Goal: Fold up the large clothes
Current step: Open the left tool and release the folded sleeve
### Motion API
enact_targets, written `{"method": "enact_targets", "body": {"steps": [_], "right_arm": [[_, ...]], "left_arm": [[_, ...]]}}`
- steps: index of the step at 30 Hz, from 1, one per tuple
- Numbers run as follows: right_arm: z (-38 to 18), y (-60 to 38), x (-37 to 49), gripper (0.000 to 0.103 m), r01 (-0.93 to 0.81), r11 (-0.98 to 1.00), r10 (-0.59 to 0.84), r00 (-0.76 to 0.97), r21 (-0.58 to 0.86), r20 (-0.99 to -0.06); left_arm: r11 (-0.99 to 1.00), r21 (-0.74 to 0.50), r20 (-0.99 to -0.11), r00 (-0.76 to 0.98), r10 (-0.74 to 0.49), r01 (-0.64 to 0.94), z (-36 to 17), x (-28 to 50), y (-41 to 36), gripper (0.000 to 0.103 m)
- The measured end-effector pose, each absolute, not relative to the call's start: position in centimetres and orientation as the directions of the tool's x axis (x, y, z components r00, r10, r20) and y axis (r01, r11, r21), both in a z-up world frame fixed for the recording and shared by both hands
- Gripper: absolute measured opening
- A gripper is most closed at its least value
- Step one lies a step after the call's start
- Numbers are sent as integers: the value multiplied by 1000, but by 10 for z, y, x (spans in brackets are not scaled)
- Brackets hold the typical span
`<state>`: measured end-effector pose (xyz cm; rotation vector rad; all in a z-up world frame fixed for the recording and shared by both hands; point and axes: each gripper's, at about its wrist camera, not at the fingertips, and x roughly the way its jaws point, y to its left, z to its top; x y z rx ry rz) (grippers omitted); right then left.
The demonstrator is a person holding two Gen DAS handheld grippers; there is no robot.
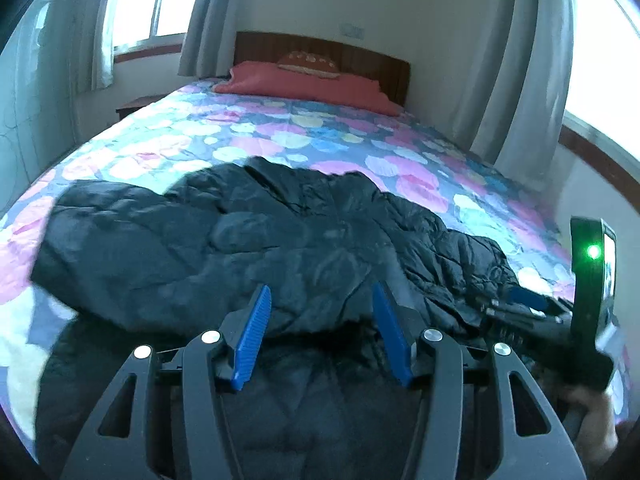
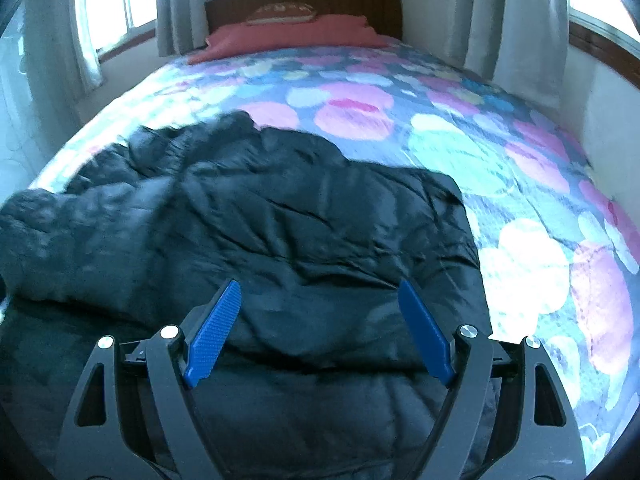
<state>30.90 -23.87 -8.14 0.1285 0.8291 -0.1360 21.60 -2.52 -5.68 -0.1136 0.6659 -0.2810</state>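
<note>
A large black quilted jacket (image 1: 224,248) lies crumpled across the near end of a bed with a flowered cover (image 1: 248,128). It also shows in the right wrist view (image 2: 288,232), with a furry hood or collar (image 2: 36,232) at the left. My left gripper (image 1: 320,292) is open and empty, just above the jacket's near fold. My right gripper (image 2: 320,288) is open wide and empty over the jacket's right part. The right gripper's body with a green light (image 1: 592,280) shows at the right of the left wrist view.
Red pillows (image 1: 304,84) and a dark wooden headboard (image 1: 360,56) stand at the far end of the bed. Grey curtains (image 1: 516,60) and windows (image 1: 136,0) flank it. A small bedside table (image 1: 136,106) sits at the far left. A wall runs along the bed's right side.
</note>
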Motion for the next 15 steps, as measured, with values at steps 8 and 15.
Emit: {"method": "enact_targets", "body": {"steps": [8, 15], "right_arm": [[-85, -184, 355, 81, 86, 981, 79, 636, 172, -768], [-98, -153, 381, 27, 8, 980, 155, 584, 197, -797]], "left_arm": [[986, -125, -569, 806, -164, 112, -51, 201, 37, 55], [992, -122, -581, 808, -99, 34, -57, 206, 79, 55]]}}
